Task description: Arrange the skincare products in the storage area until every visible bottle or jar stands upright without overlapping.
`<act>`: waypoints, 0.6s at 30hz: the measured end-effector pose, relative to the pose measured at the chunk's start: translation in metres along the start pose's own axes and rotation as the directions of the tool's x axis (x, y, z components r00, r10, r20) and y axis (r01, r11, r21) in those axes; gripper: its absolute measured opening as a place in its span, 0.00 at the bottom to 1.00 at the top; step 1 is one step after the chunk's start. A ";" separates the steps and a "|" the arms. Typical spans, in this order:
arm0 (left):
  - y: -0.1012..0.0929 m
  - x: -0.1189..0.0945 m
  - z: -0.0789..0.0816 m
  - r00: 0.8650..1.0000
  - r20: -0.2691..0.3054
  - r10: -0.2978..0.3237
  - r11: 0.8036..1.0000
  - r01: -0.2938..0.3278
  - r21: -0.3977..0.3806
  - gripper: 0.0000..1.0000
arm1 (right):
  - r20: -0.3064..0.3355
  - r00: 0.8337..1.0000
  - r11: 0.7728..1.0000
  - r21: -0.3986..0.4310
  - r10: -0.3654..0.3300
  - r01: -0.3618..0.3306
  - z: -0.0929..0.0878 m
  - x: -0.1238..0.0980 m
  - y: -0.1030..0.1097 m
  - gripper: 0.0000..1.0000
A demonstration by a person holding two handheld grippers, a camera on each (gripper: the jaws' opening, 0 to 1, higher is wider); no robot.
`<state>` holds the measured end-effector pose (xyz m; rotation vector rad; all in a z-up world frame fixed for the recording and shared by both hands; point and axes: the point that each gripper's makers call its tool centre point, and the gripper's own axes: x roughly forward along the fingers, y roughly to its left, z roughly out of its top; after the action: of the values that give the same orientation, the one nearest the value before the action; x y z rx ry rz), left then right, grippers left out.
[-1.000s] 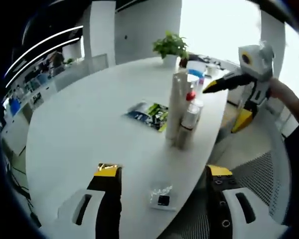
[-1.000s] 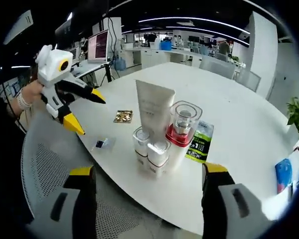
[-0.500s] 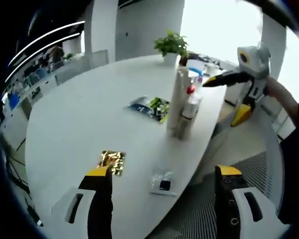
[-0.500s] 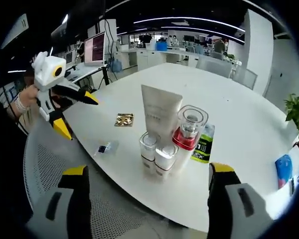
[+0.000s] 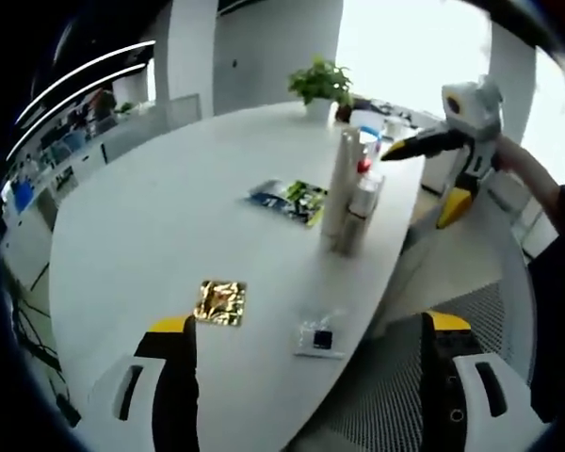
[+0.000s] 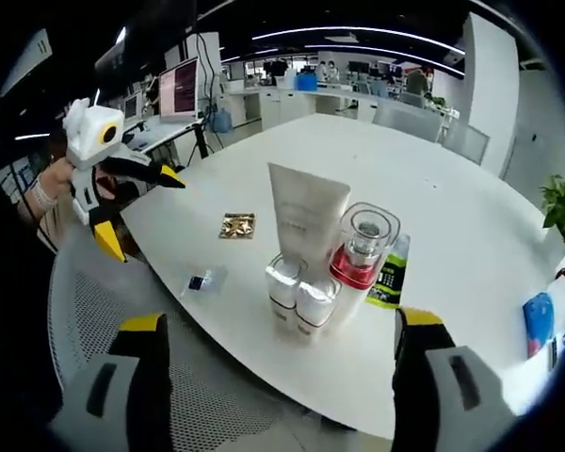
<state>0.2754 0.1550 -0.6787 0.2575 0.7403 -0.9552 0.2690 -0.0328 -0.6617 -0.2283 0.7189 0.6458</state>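
Skincare cluster upright near table edge: tube, red-collared bottle, two small jars, touching. Left gripper and right gripper jaws spread wide, holding nothing, well apart from cluster.

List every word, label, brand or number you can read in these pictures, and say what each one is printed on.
No text is legible.
Green and black flat packet: print shows, too blurred to read.
Tall white squeeze tube: faint marks, unreadable.
Small clear sachet with a dark square: too small to read.
Blue packet at the table's far edge: blurred.
Pink monitor screen: too distant.
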 end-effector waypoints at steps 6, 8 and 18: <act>0.003 0.005 0.000 1.000 -0.013 -0.013 1.000 0.013 -0.007 0.97 | -0.013 1.000 1.000 -0.006 -0.013 0.013 0.000 -0.005 -0.012 0.99; 0.005 0.005 0.002 1.000 -0.011 -0.013 1.000 0.013 -0.011 0.97 | -0.022 1.000 1.000 -0.006 -0.005 0.005 -0.001 -0.006 -0.015 0.99; 0.010 0.014 0.010 1.000 -0.016 -0.002 1.000 0.002 -0.002 0.97 | -0.078 0.995 0.998 -0.015 0.058 -0.060 -0.008 -0.011 -0.033 0.99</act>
<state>0.2932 0.1468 -0.6814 0.2631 0.7562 -0.9558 0.2787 -0.0669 -0.6607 -0.2499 0.7968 0.7027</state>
